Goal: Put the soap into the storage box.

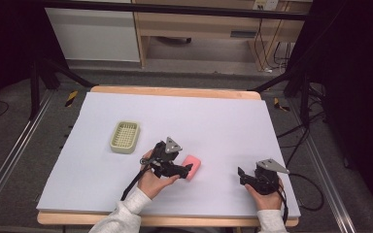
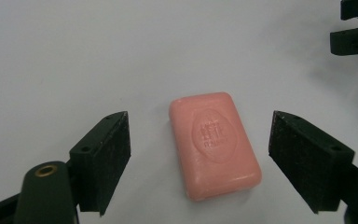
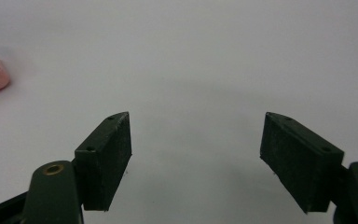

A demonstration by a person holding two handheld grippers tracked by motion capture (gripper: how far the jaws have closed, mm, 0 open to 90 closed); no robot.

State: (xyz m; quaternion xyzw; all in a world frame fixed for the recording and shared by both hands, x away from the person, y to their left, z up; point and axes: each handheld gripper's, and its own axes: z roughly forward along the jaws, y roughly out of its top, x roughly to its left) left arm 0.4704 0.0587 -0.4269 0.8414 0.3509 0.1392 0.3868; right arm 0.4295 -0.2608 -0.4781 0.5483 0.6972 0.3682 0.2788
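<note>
From the high view, I have the left gripper (image 1: pixel 188 168) right at the pink soap bar (image 1: pixel 192 166), which lies flat on the white table (image 1: pixel 223 126). The green soap dish (image 1: pixel 125 136) sits well apart from the soap, up and to its left; the right gripper (image 1: pixel 242 174) waits to the soap's right.

In the left gripper view, the 2 jaws stand apart with the soap between them, untouched. I judge this the approach to a grasp: next I must lower and close squarely on its long sides.

In the right gripper view, the jaws stand apart, holding nothing, the soap's edge far left.
</note>
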